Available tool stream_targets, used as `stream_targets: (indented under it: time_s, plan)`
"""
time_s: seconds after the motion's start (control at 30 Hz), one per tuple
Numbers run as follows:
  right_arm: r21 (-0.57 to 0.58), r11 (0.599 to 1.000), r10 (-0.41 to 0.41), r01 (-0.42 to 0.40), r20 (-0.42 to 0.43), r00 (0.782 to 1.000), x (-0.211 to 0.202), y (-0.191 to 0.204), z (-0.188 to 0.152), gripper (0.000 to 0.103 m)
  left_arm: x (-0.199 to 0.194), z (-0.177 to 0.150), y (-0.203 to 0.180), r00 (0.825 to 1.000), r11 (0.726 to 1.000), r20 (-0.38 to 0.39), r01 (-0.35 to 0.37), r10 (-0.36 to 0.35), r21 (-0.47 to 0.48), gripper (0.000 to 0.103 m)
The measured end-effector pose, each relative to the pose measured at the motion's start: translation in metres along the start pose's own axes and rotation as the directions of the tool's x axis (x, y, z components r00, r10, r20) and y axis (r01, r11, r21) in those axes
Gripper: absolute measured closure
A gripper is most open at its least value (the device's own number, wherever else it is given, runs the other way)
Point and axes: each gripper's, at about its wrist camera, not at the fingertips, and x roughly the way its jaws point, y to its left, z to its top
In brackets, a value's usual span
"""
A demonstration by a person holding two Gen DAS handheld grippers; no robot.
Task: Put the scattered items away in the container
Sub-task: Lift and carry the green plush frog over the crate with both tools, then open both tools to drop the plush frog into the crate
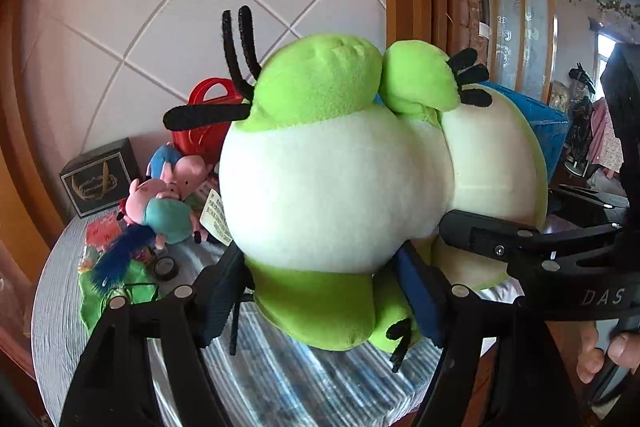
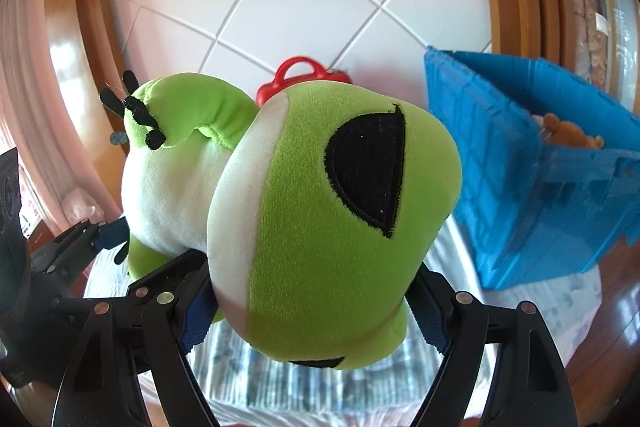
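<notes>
Frog plush (image 1: 336,187) held off table (image 1: 280,379) by both grippers. Left gripper (image 1: 320,287) clamped wide on white-and-green body, pads pressed into both sides. Right gripper (image 2: 316,307) clamped wide on head, black eye (image 2: 370,171) facing up. Right gripper also visible in left view (image 1: 500,243), against frog's far end. Blue crate (image 2: 520,163) stood right of frog on table, brown toy (image 2: 568,131) inside. Pig plushes (image 1: 168,195), red case (image 1: 208,119), black box (image 1: 100,179) lay at table's far left.
</notes>
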Motion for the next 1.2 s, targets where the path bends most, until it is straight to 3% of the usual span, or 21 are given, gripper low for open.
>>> stream_targets:
  time_s: [0.37,0.57,0.8,1.0,1.2]
  plan:
    - [0.022,0.996,-0.083,0.081,0.115,0.99,-0.028,-0.082,0.063,0.02,0.045,0.084,-0.062,0.989,0.995,0.122,0.074,-0.083,0.073,0.029]
    - [0.079,0.984,-0.17,0.159,0.162,0.972,-0.046,-0.148,0.103,0.02,0.087,0.146,-0.112,0.978,0.98,0.125,0.151,-0.167,0.131,0.028]
    - [0.117,0.968,-0.236,0.22,0.147,0.961,-0.049,-0.245,0.133,0.02,0.15,0.193,-0.195,0.975,0.969,0.075,0.196,-0.209,0.149,0.028]
    - [0.138,0.976,-0.176,0.168,0.045,0.983,-0.014,-0.335,0.143,0.018,0.219,0.208,-0.253,0.985,0.98,-0.053,0.171,-0.166,0.103,0.028]
    - [0.138,0.98,-0.13,0.141,-0.087,0.988,0.017,-0.398,0.138,0.014,0.27,0.205,-0.286,0.971,0.989,-0.202,0.139,-0.128,0.043,0.028]
